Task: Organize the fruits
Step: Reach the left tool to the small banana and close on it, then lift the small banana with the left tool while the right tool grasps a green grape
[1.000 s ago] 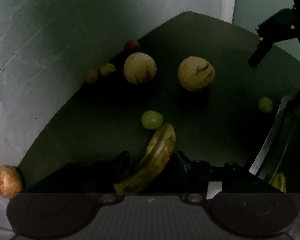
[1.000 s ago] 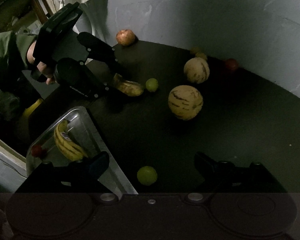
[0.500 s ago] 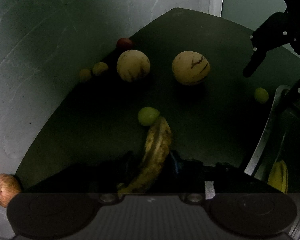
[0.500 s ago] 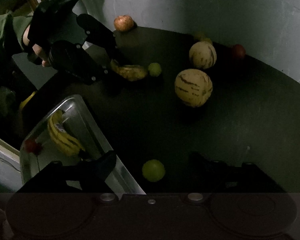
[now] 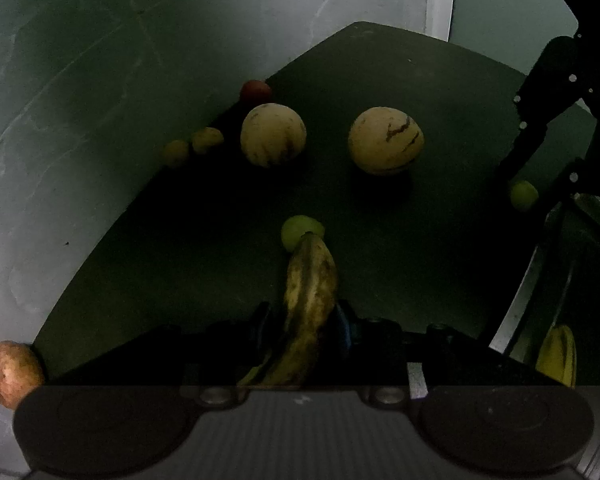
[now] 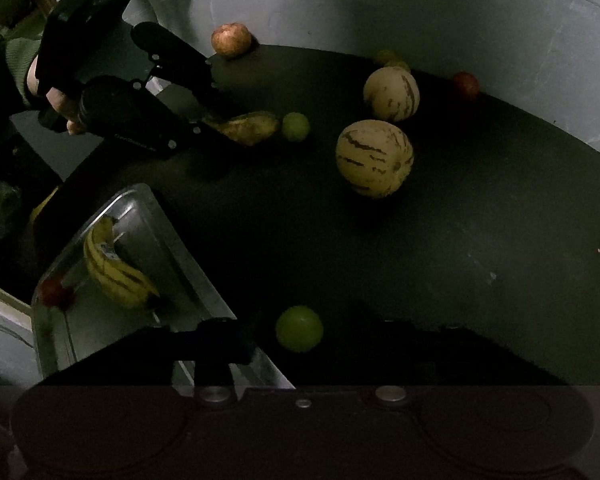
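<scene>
Left gripper (image 5: 306, 316): we see its jaws closing on the spotted banana (image 5: 308, 312), which sits squarely between the two fingers, pads pressed to its sides.
Spotted banana: it runs lengthways out from the jaws across the dark table (image 5: 440, 272), its far tip touching a small green fruit (image 5: 300, 230).
Right gripper (image 6: 300, 340): we catch its jaws closing too, with a green lime-like fruit (image 6: 299, 328) between them; the right finger is lost in shadow, so we cannot tell whether the pads touch yet.
Left view of that: the right gripper's dark fingers straddle the same green fruit (image 5: 523, 195) beside the tray edge.
Metal tray (image 6: 172, 248): it sits at the table's near-left corner in the right wrist view, holding a yellow banana bunch (image 6: 116, 268) and a small red fruit (image 6: 54, 292).
Striped melons: we count two, one near the table's middle (image 6: 374, 158), one further back (image 6: 391, 94), close but apart.
Back edge: a red fruit (image 6: 466, 84) and two small yellowish fruits (image 5: 192, 146) lie along the wall (image 5: 100, 80).
Reddish apple (image 6: 231, 39): it rests at the table's edge against the wall.
Person's hand (image 6: 58, 100): it grips the left gripper's handle, a green sleeve (image 6: 4, 60) behind it.
</scene>
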The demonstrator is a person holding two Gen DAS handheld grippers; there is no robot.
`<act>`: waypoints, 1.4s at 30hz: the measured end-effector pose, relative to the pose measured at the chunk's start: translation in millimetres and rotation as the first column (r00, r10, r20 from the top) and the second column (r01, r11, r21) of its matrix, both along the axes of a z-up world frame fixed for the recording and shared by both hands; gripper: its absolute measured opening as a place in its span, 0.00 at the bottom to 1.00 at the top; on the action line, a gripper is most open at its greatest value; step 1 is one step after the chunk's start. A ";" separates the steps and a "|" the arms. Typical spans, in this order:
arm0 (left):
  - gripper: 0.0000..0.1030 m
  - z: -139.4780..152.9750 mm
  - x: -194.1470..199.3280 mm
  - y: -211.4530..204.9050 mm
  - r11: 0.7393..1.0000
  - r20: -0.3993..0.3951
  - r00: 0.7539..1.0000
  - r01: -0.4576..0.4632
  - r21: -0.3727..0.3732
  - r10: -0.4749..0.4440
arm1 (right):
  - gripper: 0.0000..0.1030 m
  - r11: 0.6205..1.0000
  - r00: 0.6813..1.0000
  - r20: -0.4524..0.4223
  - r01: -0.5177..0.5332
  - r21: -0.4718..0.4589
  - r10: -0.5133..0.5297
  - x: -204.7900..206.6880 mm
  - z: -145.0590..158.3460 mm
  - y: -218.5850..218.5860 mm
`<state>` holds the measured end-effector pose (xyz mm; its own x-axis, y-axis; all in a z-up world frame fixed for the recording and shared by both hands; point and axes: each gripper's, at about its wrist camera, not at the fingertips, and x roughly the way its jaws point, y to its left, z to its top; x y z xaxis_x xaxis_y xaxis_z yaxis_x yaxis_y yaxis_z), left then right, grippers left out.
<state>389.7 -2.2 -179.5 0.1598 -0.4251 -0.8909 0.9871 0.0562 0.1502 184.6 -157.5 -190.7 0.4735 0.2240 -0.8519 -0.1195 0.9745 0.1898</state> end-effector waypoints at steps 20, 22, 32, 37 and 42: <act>0.30 7.1 -6.4 13.4 0.994 0.020 0.995 -0.099 -0.040 0.100 | 0.23 0.999 0.998 0.056 -0.036 -0.014 0.037 3.9 9.5 3.6; 0.30 9.0 -10.4 13.7 0.991 0.017 0.992 -0.125 -0.049 0.126 | 0.23 0.999 0.997 0.067 -0.038 -0.009 0.039 9.1 10.9 3.5; 0.30 36.8 -49.3 20.7 0.894 -0.014 0.907 -0.417 -0.162 0.420 | 0.23 0.999 0.985 0.169 -0.042 0.020 0.038 29.9 35.8 -5.1; 0.30 50.3 -83.7 21.0 0.739 -0.052 0.767 -0.633 -0.230 0.640 | 0.23 0.995 0.973 0.218 -0.088 0.038 0.078 25.3 54.0 -11.5; 0.30 75.3 -121.0 23.2 0.550 -0.080 0.593 -0.783 -0.289 0.801 | 0.23 0.987 0.954 0.265 -0.155 0.047 0.137 13.6 74.9 -21.6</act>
<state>268.7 21.0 -104.2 0.5946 -0.3142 -0.7401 0.5128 0.8571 0.0482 198.2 -179.1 -115.9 0.6348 0.3592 -0.6841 -0.3134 0.9290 0.1970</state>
